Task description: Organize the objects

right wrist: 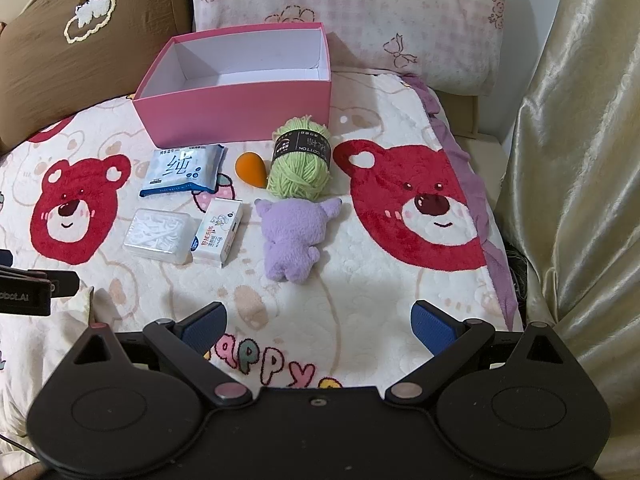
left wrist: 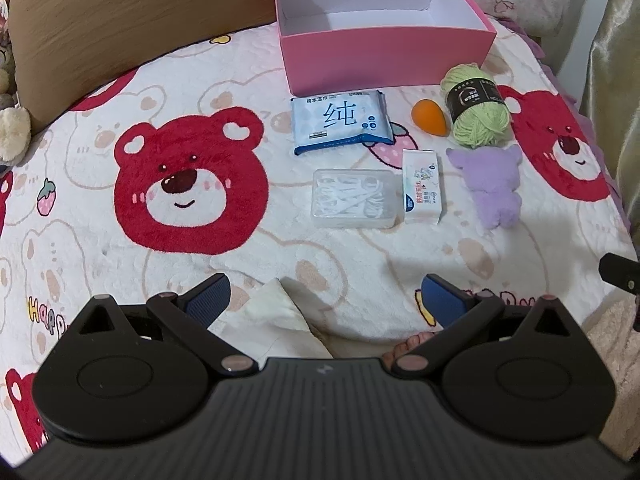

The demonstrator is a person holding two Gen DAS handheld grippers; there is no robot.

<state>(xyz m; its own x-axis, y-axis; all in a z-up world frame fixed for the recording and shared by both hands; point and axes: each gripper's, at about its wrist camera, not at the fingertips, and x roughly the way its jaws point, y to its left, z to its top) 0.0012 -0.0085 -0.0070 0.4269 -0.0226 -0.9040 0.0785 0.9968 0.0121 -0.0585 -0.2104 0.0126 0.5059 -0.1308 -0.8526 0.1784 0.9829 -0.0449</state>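
Note:
An empty pink box (left wrist: 384,54) (right wrist: 240,112) stands open at the far side of the bear-print blanket. In front of it lie a blue wet-wipes pack (left wrist: 340,122) (right wrist: 184,170), an orange egg-shaped sponge (left wrist: 431,116) (right wrist: 251,169), a green yarn ball (left wrist: 476,106) (right wrist: 300,160), a purple plush toy (left wrist: 492,184) (right wrist: 292,232), a clear box of floss picks (left wrist: 354,198) (right wrist: 158,234) and a small white tissue pack (left wrist: 423,186) (right wrist: 220,230). My left gripper (left wrist: 326,300) is open, well short of the objects. My right gripper (right wrist: 318,326) is open too, nearer than the plush toy.
A brown pillow (left wrist: 120,20) (right wrist: 80,52) and a pink-patterned pillow (right wrist: 360,16) lean behind the box. A shiny curtain (right wrist: 580,160) hangs along the right. The blanket's purple edge (right wrist: 484,216) runs along the right side. Toes (left wrist: 408,346) show under my left gripper.

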